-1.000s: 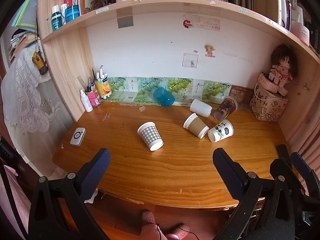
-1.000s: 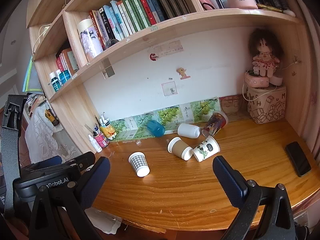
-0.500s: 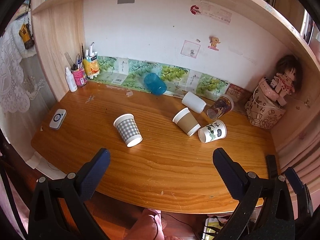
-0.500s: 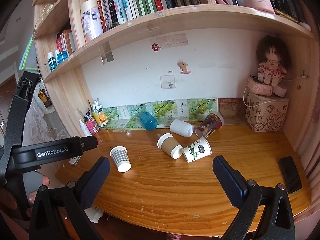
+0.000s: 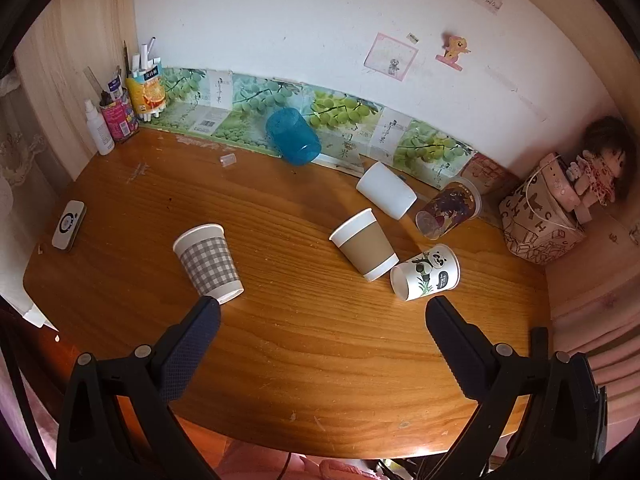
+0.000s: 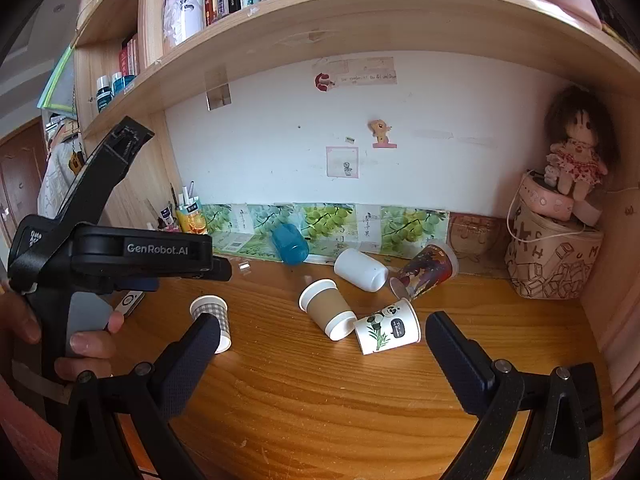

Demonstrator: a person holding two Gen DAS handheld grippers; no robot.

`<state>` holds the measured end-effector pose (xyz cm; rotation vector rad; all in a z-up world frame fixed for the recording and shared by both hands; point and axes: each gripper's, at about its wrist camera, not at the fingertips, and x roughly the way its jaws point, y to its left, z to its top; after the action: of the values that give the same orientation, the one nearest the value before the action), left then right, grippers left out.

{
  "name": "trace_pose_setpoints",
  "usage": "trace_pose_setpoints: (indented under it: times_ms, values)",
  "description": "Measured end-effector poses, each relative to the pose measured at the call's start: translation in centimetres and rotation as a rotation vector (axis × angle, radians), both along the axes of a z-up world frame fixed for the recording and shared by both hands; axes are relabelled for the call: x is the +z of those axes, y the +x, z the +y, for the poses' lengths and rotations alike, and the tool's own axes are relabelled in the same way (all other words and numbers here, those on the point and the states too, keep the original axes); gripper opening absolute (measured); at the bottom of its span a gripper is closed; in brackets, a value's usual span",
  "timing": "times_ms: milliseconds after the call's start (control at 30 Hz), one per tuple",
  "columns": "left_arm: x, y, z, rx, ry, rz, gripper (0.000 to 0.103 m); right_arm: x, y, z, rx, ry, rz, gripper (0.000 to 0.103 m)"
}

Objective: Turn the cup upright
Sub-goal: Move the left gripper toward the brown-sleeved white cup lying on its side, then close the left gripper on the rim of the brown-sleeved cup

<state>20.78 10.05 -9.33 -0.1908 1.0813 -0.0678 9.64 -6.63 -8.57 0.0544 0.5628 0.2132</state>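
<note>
left wrist view: left gripper (image 5: 322, 312) with jaws spread wide, holding nothing, above the near part of the wooden desk (image 5: 320, 368). landmark: brown-sleeved cup (image 5: 365, 245), on its side mid-desk. checked cup (image 5: 209, 264) well to its left, on its side, just beyond the left fingertip. panda cup (image 5: 426, 273) just to its right, on its side. white cup (image 5: 386, 195) behind it; dark printed cup (image 5: 449, 210) behind-right; blue cup (image 5: 293, 136) far behind-left against the wall. right wrist view: right gripper (image 6: 323, 332) with jaws spread wide, empty. brown-sleeved cup (image 6: 327, 309) between the fingers' line, panda cup (image 6: 388, 332) beside its right, checked cup (image 6: 211, 316) to its left, partly behind the left fingertip.
</note>
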Motion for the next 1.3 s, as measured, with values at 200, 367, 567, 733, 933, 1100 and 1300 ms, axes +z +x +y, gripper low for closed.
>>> trace_pose_setpoints:
  times_ms: [200,367,567,733,933,1100,1300]
  values:
    - [-2.7,3.9,-0.2,0.002,-0.080,0.109,0.102,-2.1,3.2,0.0,0.031,-0.029,0.018,0.103]
    - [-5.2,6.8,0.1,0.027,-0.126,0.192,0.102,-4.3,5.8,-0.2,0.067,-0.016,0.062,0.103]
    - [-8.2,9.8,0.3,0.044,-0.163,0.296,0.102,-6.6,8.7,0.2,0.104,-0.034,0.095,0.103]
    - [-10.3,11.7,0.0,0.051,-0.205,0.374,0.102,-7.9,10.5,0.7,0.136,-0.039,0.099,0.103]
    - [-12.2,13.6,-0.5,0.057,-0.212,0.419,0.102,-9.5,12.8,0.4,0.143,-0.019,0.148,0.103]
    - [-14.2,15.0,-1.3,0.034,-0.257,0.454,0.102,-10.4,13.8,0.4,0.152,-0.016,0.168,0.103]
    - [-16.0,16.0,-2.1,0.055,-0.294,0.484,0.102,-11.4,14.5,0.2,0.163,-0.035,0.189,0.103]
